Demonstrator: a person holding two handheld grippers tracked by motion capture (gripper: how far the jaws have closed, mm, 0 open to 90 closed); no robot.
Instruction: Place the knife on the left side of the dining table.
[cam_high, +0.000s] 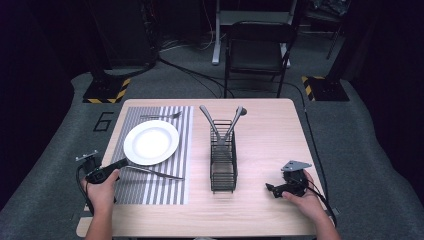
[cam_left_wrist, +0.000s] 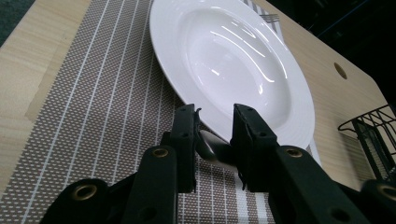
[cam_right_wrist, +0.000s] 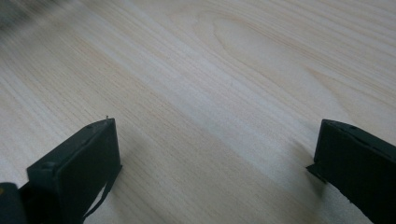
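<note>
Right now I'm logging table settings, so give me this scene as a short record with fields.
Surface: wooden table
Placemat: striped placemat, left side
Plate: white plate on the placemat
Fork: fork beyond the plate
Knife: knife beside the plate, handle between the jaws of the left hand-held gripper
Rack: black wire rack holding two utensils
Right hand-held gripper: open over bare wood

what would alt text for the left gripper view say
The left gripper has its two black jaws on either side of a knife handle on a striped placemat, right at the near rim of a white plate. A wooden table and a black wire basket edge the frame.
</note>
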